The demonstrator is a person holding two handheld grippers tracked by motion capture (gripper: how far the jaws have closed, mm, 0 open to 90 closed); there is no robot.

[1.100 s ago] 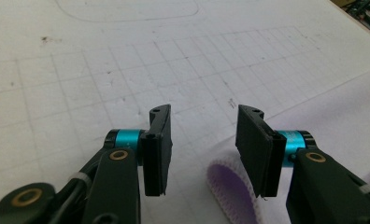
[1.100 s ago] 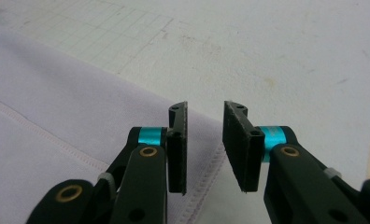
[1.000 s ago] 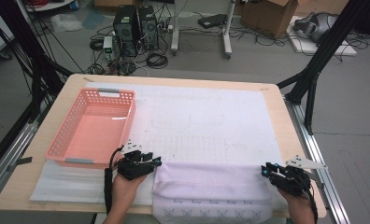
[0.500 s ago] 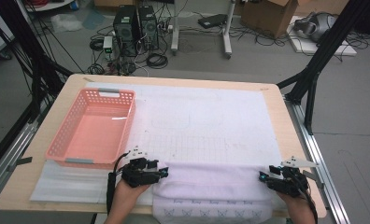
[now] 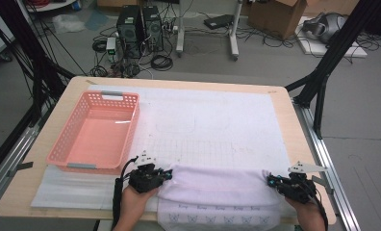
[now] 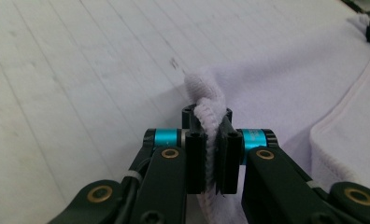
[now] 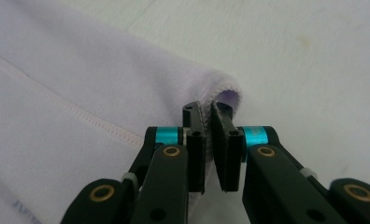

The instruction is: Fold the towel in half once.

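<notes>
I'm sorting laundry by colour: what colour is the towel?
Pale lilac towel, clearest in the right gripper view.

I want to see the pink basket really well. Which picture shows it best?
The high view: the whole pink basket sits on the table's left side, beyond the left gripper. The two gripper views look along their fingers at the pinched lilac towel instead.

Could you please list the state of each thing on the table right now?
Towel: folded over, its fold's two corners pinched.
Left gripper: shut on the towel, jaws having just closed.
Right gripper: shut on the towel, jaws having just closed.
Pink basket: upright, empty.
</notes>
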